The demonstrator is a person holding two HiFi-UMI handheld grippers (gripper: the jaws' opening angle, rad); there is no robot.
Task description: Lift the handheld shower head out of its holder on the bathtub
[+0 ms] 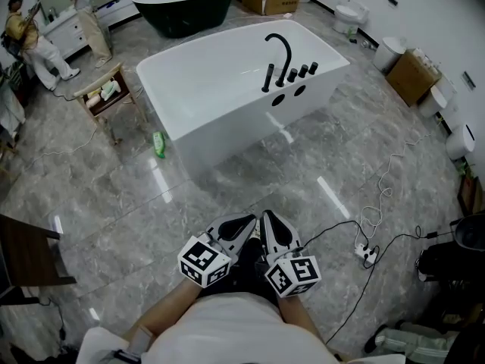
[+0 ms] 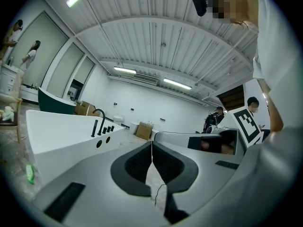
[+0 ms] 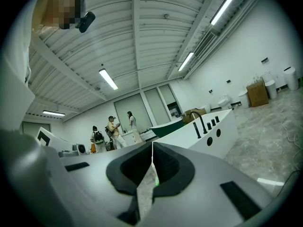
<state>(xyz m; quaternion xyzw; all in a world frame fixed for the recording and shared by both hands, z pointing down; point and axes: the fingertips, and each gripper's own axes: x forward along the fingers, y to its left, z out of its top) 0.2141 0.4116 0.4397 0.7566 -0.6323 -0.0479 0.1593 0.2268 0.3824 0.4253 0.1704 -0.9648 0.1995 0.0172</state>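
The white bathtub [image 1: 197, 89] stands well ahead of me on the marble floor. On its rim are a black curved spout [image 1: 280, 48], several knobs [image 1: 303, 70] and the upright black handheld shower head [image 1: 268, 78] in its holder. My left gripper [image 1: 246, 221] and right gripper [image 1: 267, 217] are side by side close to my body, far short of the tub, both shut with nothing between the jaws. In the left gripper view the shower head [image 2: 94, 128] is to the left of the gripper [image 2: 151, 143]. In the right gripper view the shower head [image 3: 197, 130] is to the right of the gripper [image 3: 152, 144].
A dark green tub [image 1: 186, 6] stands behind the white one. A wooden stool [image 1: 106, 93] and a green bottle [image 1: 159, 144] are left of the tub. A power strip with cables [image 1: 366, 252] lies on the floor at right. Cardboard boxes [image 1: 413, 76] line the right wall. People [image 1: 30, 40] stand far left.
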